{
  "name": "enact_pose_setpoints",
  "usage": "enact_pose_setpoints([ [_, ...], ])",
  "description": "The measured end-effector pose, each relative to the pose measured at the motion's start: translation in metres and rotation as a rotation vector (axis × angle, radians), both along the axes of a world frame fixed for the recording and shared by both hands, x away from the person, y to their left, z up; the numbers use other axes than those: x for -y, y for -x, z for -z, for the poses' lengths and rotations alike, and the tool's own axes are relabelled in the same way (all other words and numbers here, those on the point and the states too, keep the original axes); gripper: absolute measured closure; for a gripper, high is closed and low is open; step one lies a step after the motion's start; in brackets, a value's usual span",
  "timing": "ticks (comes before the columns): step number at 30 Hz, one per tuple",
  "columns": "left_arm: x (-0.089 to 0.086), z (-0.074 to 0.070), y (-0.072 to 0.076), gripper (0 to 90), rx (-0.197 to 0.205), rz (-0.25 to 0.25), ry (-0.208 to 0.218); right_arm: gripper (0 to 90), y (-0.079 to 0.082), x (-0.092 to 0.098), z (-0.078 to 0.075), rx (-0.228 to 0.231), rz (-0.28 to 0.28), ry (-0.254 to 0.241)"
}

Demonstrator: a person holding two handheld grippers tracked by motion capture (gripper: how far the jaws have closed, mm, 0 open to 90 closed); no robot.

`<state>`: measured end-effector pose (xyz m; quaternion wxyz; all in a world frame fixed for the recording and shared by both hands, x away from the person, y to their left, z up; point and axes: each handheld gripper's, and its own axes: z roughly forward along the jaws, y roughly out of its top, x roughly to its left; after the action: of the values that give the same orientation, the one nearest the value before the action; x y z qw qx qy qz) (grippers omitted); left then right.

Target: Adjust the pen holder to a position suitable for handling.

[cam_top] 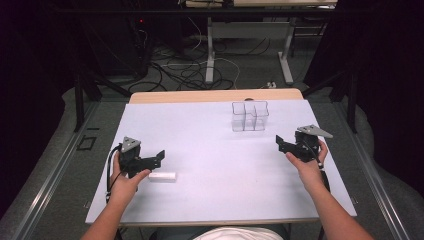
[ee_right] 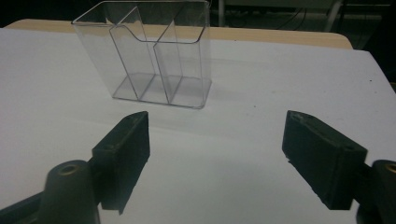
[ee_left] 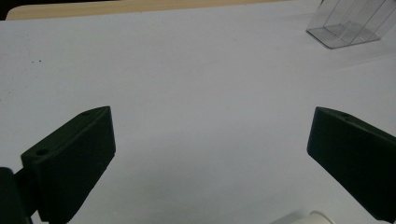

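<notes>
Jaws of left gripper [cam_top: 159, 157] are seen spread wide w/ nothing between them; a small white cylindrical tube [cam_top: 162, 176] lies flat on white table surface [cam_top: 210, 165], just beside that gripper, on its right. Right gripper [cam_top: 281, 143] is held near table's right edge, jaws also apart & empty. Clear plastic three-compartment holder [cam_top: 249, 115] stands upright toward far edge, well apart from tube.

The desk [cam_top: 210, 165] lies open on every side of the clear divided box [cam_top: 249, 116]. A white tube [cam_top: 162, 176] lies well in front of that box, just beside the left tongs [cam_top: 159, 157].
</notes>
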<state>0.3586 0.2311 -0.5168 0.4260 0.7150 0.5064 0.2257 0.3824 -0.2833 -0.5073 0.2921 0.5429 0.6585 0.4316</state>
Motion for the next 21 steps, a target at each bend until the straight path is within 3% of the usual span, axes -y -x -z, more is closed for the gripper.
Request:
enact_pose_setpoints([
  [7, -0.002, -0.001, 0.003, 1.0, 0.003, -0.003, -0.004, 35.6, -0.005, -0.005, -0.009, 0.008, -0.009, 0.004],
  [9, -0.002, -0.001, 0.003, 1.0, 0.007, -0.008, 0.003, 39.2, -0.009, -0.006, -0.016, 0.011, -0.035, -0.001],
  [12, -0.004, -0.001, 0.002, 1.0, 0.005, -0.01, -0.003, 40.0, -0.017, -0.005, -0.021, -0.013, -0.067, -0.022],
  [16, -0.004, 0.0, 0.002, 1.0, 0.001, -0.012, -0.002, 40.3, -0.025, -0.006, -0.024, -0.007, -0.064, -0.01],
  [18, -0.004, 0.0, 0.002, 1.0, 0.002, -0.013, -0.002, 39.3, -0.031, -0.007, -0.029, -0.034, -0.063, 0.016],
  [21, -0.004, 0.0, 0.002, 1.0, 0.0, -0.015, -0.003, 39.6, -0.037, -0.008, -0.032, -0.046, -0.075, 0.016],
])
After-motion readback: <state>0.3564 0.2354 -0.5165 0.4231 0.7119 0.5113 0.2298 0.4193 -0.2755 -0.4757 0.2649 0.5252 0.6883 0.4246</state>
